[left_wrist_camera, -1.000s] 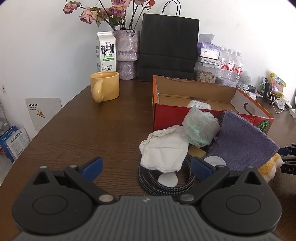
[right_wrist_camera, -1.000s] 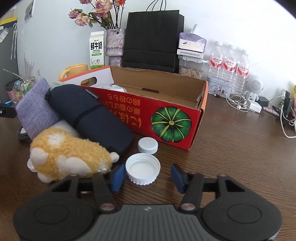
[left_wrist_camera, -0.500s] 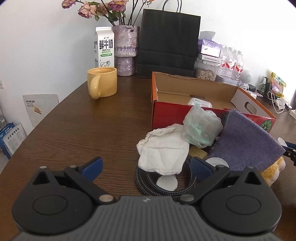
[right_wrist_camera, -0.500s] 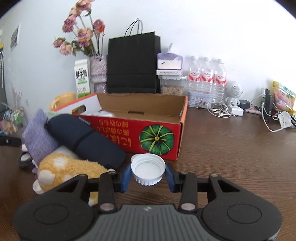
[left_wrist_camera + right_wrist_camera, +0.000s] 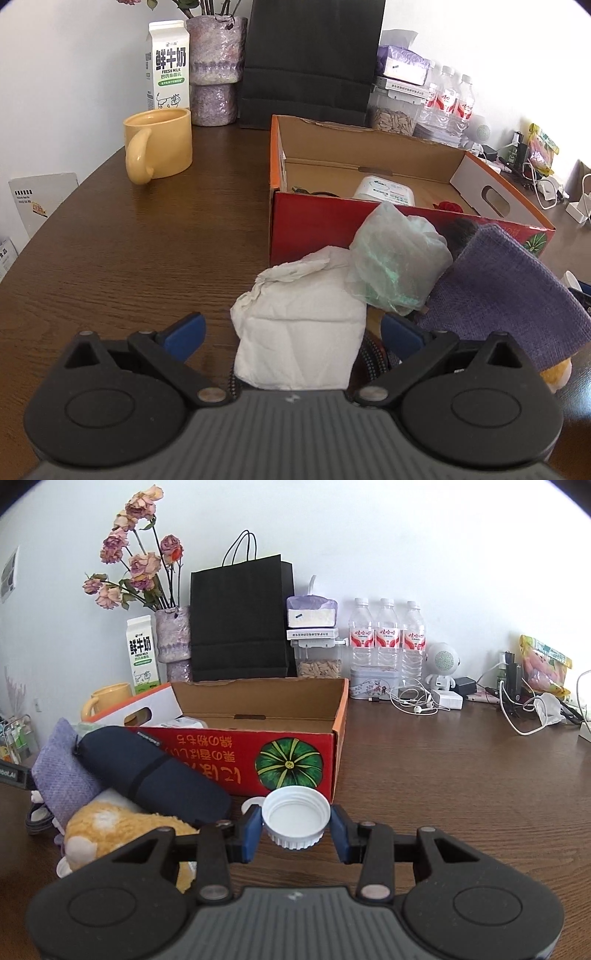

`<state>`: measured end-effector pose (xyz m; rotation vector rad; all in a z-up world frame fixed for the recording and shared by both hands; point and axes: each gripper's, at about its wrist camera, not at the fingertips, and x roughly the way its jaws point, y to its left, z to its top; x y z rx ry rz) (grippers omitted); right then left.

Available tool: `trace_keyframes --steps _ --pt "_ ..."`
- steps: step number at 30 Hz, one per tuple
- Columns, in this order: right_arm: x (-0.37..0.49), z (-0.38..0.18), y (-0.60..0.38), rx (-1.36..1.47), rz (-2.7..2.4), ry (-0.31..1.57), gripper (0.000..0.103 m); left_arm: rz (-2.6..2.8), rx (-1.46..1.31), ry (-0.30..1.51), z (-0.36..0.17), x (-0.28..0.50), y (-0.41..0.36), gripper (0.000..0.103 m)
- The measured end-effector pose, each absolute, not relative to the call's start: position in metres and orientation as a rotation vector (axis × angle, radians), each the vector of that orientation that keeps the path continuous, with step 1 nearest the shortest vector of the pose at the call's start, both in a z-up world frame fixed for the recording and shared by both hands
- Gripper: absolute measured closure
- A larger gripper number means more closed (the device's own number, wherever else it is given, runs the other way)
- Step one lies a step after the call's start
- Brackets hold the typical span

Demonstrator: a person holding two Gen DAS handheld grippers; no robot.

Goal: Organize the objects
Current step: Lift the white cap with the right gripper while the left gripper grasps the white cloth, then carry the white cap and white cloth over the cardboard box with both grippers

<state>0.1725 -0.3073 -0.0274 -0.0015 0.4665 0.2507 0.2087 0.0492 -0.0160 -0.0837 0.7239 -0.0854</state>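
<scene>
While the right-wrist view shows the right gripper (image 5: 296,826) clamped on a white bottle cap (image 5: 295,821), open side up, in front of the red cardboard box (image 5: 258,755), the left-wrist view alone shows the left gripper (image 5: 291,332) spread wide around a crumpled white tissue (image 5: 299,328). A green-tinted plastic bag (image 5: 397,258) and purple cloth (image 5: 506,295) crowd against the box's near wall (image 5: 314,221). A dark pouch (image 5: 147,775) and yellow plush toy (image 5: 118,830) lie left of the cap.

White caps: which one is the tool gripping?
The large ribbed white cap, open side up, pinched in the right gripper. A smaller cap sits behind it.
</scene>
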Motion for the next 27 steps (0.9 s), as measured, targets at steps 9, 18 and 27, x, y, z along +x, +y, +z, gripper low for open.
trace_keyframes --steps 9,18,27 --pt "0.174 -0.029 -0.306 0.0 0.247 0.478 0.064 -0.127 -0.137 0.742 -0.024 0.223 0.054 0.0" --pt "0.174 -0.03 -0.306 -0.003 0.244 0.482 0.064 -0.152 -0.142 0.731 -0.022 0.219 0.052 0.028" --pt "0.174 -0.03 -0.306 -0.002 0.244 0.482 0.064 -0.108 -0.128 0.67 -0.013 0.203 0.051 0.036"
